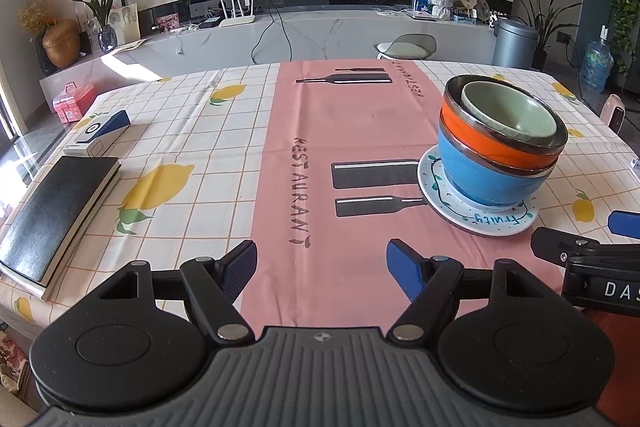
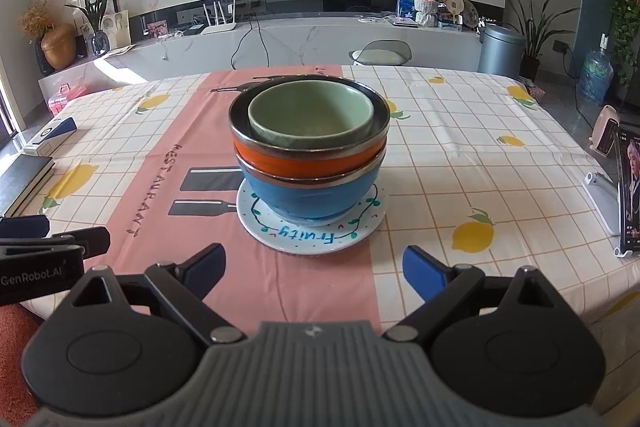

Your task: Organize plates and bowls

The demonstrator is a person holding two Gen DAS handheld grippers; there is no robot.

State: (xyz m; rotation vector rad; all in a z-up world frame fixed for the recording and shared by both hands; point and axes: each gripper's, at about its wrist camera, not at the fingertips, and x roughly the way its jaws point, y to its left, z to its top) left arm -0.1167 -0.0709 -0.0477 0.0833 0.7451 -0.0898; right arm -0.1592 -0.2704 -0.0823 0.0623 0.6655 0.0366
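Ceramic bowl stack on plate just ahead of right hand-held gripper, fingers apart, empty.

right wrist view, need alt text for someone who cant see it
A green bowl sits nested in an orange bowl stacked in a blue bowl, on a white plate on a lemon-print tablecloth. The open right gripper is empty just in front of the stack.

Orange bowl – only a band shows, its inside filled by the green bowl. Blue bowl covers the plate's middle. Right gripper runs off the left view's edge. Black book – cropped at the frame edge.
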